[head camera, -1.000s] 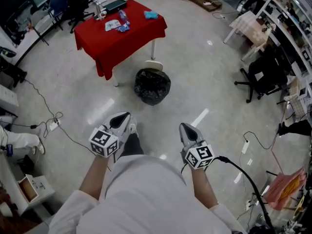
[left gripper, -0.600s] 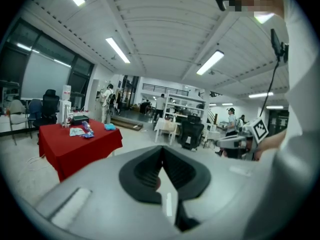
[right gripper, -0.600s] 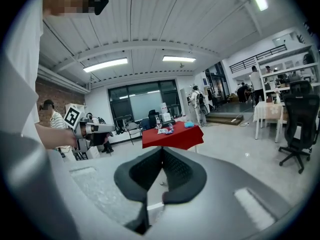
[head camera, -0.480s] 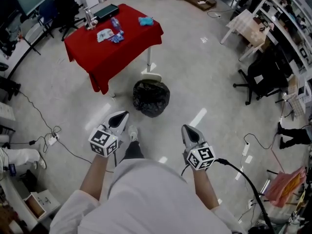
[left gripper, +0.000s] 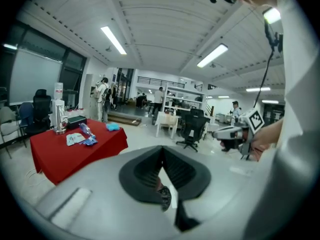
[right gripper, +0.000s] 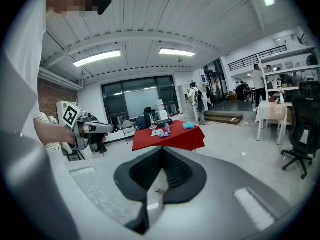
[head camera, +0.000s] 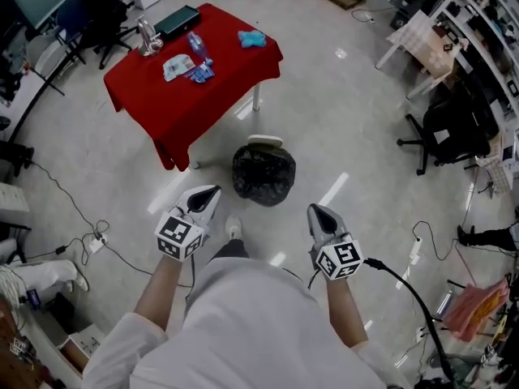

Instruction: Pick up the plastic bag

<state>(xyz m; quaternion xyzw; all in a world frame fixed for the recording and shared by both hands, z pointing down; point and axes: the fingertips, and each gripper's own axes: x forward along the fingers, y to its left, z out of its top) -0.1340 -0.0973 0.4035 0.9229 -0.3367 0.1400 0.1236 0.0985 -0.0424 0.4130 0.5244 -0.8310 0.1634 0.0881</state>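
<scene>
A black plastic bag [head camera: 263, 173] lines a bin that stands on the floor just in front of the red table [head camera: 191, 70]. My left gripper [head camera: 208, 195] hangs in the air to the bag's near left, jaws shut with nothing in them. My right gripper [head camera: 317, 214] is level with it at the bag's near right, also shut and empty. Both point forward, well short of the bag. In the left gripper view the shut jaws [left gripper: 162, 156] face the table [left gripper: 75, 151]; the right gripper [left gripper: 235, 132] shows at its right.
The red table carries a bottle [head camera: 195, 44], a blue cloth [head camera: 252, 39], packets [head camera: 178, 67] and a black box [head camera: 178, 22]. Office chairs [head camera: 450, 128] stand at the right, cables [head camera: 89, 233] trail over the floor at the left. A cable [head camera: 405, 282] runs from my right gripper.
The view has shifted: the bag and table now sit slightly lower and more to the right. Both grippers kept their pose, shut.
</scene>
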